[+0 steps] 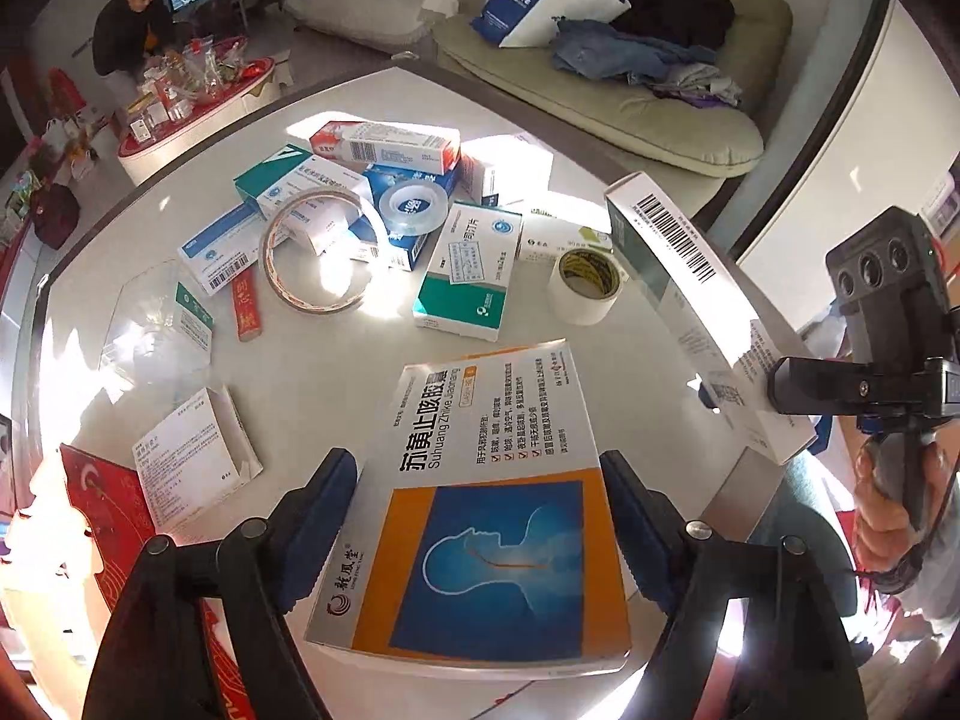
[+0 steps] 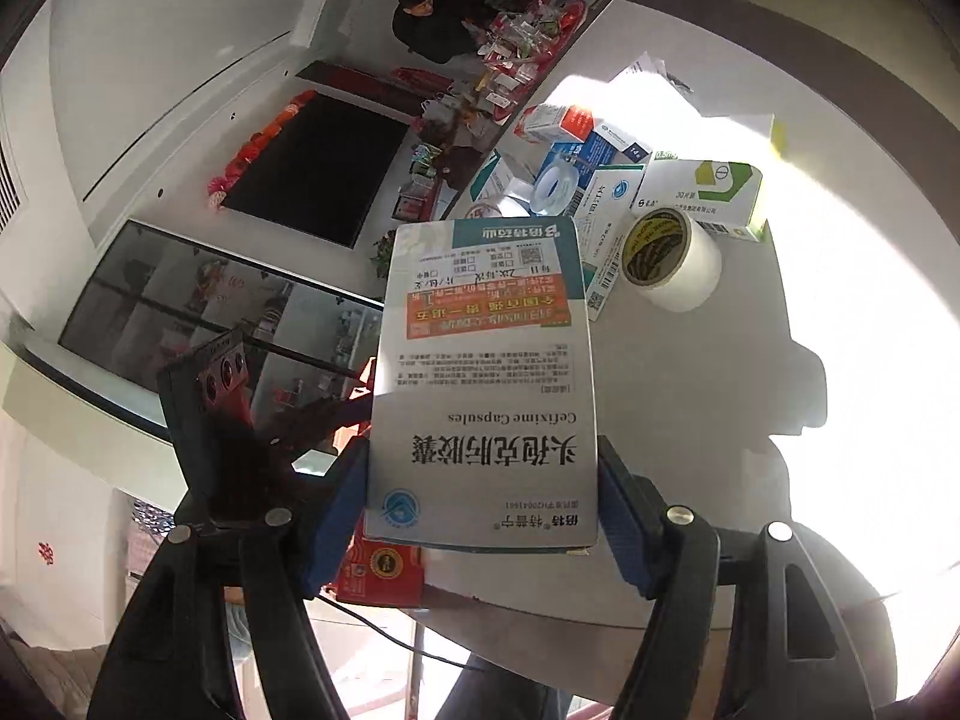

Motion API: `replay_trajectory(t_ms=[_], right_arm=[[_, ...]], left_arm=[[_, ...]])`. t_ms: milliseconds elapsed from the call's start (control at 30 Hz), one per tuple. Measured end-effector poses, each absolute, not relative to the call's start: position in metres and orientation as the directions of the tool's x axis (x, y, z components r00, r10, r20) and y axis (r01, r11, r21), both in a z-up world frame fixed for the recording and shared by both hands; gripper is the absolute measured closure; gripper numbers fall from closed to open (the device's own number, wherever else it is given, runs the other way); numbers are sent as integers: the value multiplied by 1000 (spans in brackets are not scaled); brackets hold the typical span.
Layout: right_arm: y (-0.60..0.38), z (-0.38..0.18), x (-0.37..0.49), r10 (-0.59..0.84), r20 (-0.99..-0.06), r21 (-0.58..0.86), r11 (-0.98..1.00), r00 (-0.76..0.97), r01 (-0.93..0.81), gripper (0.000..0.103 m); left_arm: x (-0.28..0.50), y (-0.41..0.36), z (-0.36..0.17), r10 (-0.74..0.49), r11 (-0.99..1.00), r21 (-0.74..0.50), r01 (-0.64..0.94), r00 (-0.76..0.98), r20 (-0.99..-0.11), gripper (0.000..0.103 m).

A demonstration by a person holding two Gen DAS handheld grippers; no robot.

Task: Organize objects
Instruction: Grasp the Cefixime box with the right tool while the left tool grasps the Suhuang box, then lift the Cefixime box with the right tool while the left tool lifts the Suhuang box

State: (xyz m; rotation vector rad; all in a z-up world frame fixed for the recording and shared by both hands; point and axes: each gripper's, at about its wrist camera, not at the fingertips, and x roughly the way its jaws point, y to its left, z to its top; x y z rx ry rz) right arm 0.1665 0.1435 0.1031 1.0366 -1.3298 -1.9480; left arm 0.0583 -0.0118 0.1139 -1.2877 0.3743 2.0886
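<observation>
My left gripper (image 1: pixel 474 471) is shut on an orange and blue medicine box (image 1: pixel 480 516), its blue pads against the box's two long sides, above the white round table (image 1: pixel 336 384). My right gripper (image 2: pixel 480 462) is shut on a white Cefixime capsules box (image 2: pixel 486 396), held upright; in the left wrist view this box (image 1: pixel 690 312) hangs at the right over the table's edge. Behind lie a pile of medicine boxes (image 1: pixel 366 180), a thin brown tape ring (image 1: pixel 318 252), a clear tape roll (image 1: pixel 414 207) and a white tape roll (image 1: pixel 585 294).
A clear plastic container (image 1: pixel 156 324), an open white carton (image 1: pixel 192 462) and a red box (image 1: pixel 102 498) lie at the table's left. A green and white box (image 2: pixel 702 195) sits by the white tape roll (image 2: pixel 666 264). A sofa (image 1: pixel 630 90) with clothes and a seated person (image 1: pixel 132 18) are beyond.
</observation>
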Motion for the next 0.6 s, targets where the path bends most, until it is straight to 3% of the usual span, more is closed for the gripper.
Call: replay_trajectory(t_ms=[67,133,267,367,467,533,600], right_arm=[[147,96,169,-814,-176,977,-215,-553,6,32],[147,92,172,-815,-131,988,-153,-564,-8,32],[141,95,177,-803,-167,983,-183,-572,-30,32],[140,99,183,-787,-203,973,-228,-582,-32,32],[143,95,188,-776,-234,966,-253,-586,-51,32],[146,90,193,-776,-236,967,-248,-585,-62,32],[148,86,196,-777,-240,967,-244,-582,-72,32]], left_arm=[[78,-53,129,462,-768,-175,-616,-344,-818,36],[88,-55,134,492,-789,-212,-577,-388,-779,38],[71,-79,110,547,-799,-335,-500,-372,-750,38],[71,-64,86,471,-819,-244,-519,-366,-802,38],[90,-53,74,448,-822,-240,-517,-325,-833,32],[105,-43,70,406,-832,-192,-521,-335,-850,11],[116,-29,60,311,-847,-87,-524,-356,-881,5]])
